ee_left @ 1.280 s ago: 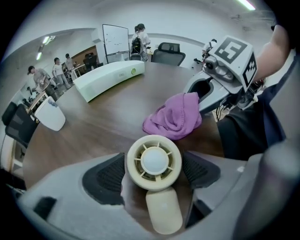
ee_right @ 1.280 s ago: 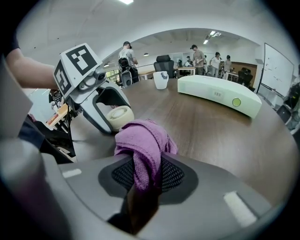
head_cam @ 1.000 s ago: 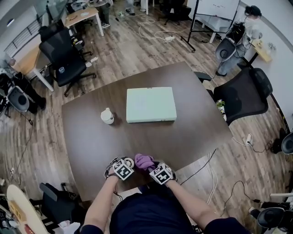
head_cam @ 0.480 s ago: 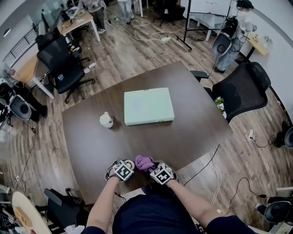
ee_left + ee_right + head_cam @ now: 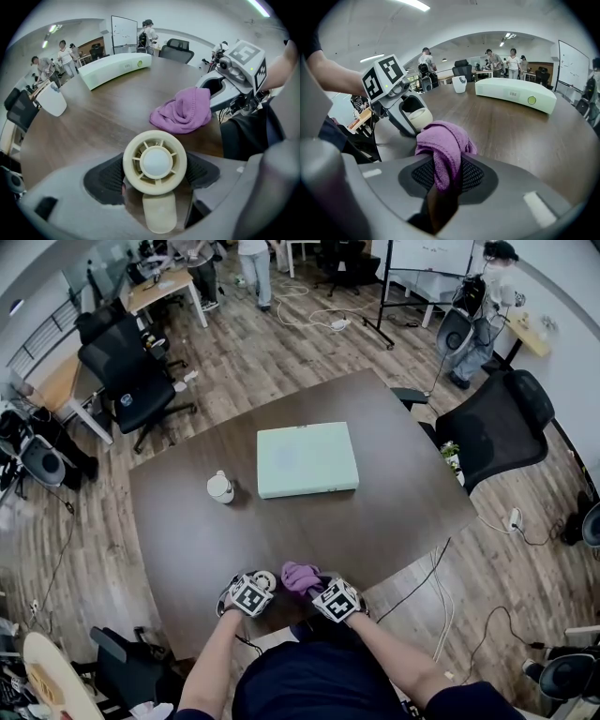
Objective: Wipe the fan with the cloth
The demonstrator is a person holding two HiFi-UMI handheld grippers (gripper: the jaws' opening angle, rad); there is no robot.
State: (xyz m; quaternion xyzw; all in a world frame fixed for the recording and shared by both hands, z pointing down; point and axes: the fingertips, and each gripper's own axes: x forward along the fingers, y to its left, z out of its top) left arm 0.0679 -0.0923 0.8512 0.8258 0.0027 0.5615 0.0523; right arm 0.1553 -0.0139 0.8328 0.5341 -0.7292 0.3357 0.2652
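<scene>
Fingers on the left (image 5: 105, 180) squeeze the cream fan (image 5: 155, 161) by the near edge of the tabletop (image 5: 394, 512). Just beside it, fingers on the right (image 5: 476, 174) pinch the purple cloth (image 5: 444, 140). Cloth and fan may not touch yet; that is hard to see. Keep the fan steady and rub the cloth softly over its ribs. Farther off sit a white cup (image 5: 220, 487) and a green box (image 5: 307, 458).

Fig.: L tool (image 5: 255, 585) jaws clamped on fan (image 5: 155, 161); R tool (image 5: 319, 589) jaws pinching cloth (image 5: 445, 140). Forearms (image 5: 211, 652) converge at surface (image 5: 187, 521) near edge, tools pitched down.
</scene>
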